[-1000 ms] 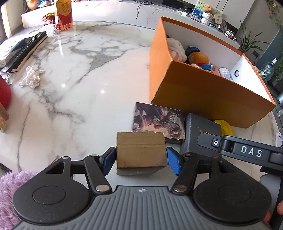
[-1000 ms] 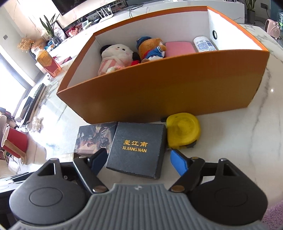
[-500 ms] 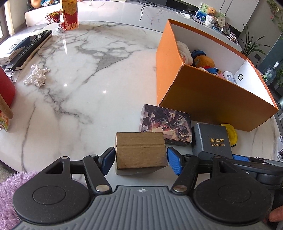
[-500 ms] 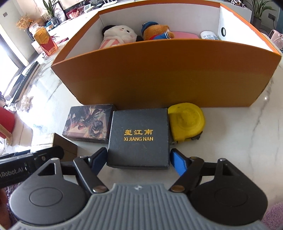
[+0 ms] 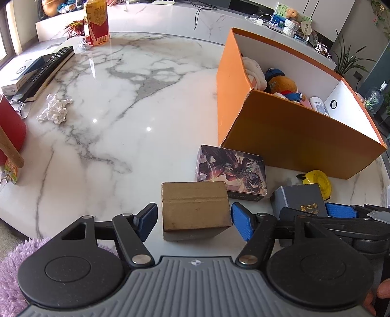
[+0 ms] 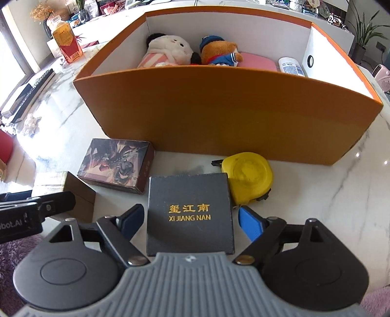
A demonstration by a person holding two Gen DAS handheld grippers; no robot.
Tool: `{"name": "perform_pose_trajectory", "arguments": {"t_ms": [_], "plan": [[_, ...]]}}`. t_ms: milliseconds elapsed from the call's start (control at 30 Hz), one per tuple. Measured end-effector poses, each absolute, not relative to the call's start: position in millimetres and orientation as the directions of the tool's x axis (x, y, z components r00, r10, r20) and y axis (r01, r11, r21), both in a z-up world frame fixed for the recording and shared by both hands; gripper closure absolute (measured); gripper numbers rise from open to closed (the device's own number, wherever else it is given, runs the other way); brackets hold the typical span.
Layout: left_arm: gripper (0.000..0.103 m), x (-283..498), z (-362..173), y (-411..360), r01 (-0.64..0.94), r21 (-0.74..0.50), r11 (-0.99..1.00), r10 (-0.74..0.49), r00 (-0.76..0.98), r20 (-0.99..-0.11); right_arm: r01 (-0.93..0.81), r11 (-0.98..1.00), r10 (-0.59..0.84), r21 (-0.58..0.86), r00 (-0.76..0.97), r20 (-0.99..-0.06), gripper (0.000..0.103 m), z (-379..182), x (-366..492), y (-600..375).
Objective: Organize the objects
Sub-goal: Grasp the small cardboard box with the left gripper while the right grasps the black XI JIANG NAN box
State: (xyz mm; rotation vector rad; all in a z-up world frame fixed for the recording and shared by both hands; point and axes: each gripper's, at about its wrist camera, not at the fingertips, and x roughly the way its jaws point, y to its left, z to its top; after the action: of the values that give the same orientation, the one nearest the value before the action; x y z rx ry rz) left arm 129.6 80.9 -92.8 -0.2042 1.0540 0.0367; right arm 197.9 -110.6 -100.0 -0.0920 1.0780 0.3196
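Observation:
A brown cardboard box (image 5: 196, 209) stands on the marble table (image 5: 121, 122) between the blue pads of my left gripper (image 5: 194, 218). Its jaws are opening and a thin gap shows at each side. A black box with gold lettering (image 6: 189, 214) lies between the pads of my right gripper (image 6: 190, 220), whose jaws are also opening, clear of its sides. Beside the black box lie a yellow tape measure (image 6: 248, 178) and an illustrated card box (image 6: 117, 165). Behind them stands the open orange box (image 6: 219, 109) holding plush toys, a pink item and a white bottle.
A remote (image 5: 46, 70), a crumpled tissue (image 5: 54, 111), a red cup (image 5: 9, 126) and a red-yellow carton (image 5: 96, 22) stand along the table's left and far side. A purple rug (image 5: 12, 273) shows below the table's near edge.
The right gripper rolled and squared up on the black box, which now sits straight between its pads. The left pads have drawn slightly away from the brown box. The left gripper stayed put.

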Motion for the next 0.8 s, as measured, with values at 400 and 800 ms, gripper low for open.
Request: {"name": "perform_pose_trajectory", "arguments": {"t_ms": [400,800], "plan": [[0.031,131.8,-97.5,77.1,-0.129,-0.138,0.982,-0.063,0.468,-0.881,-0.327,0.942,0.219,0.079,0.418,-0.881,0.026,-108.4,194.2,-112.1],[0.032,118.5,-81.0,67.3,-0.109,-0.203,0.973,-0.127,0.483,-0.866,-0.301,0.941,0.283,0.155,0.452,-0.846,0.027,-84.0,172.1,-139.7]]}}
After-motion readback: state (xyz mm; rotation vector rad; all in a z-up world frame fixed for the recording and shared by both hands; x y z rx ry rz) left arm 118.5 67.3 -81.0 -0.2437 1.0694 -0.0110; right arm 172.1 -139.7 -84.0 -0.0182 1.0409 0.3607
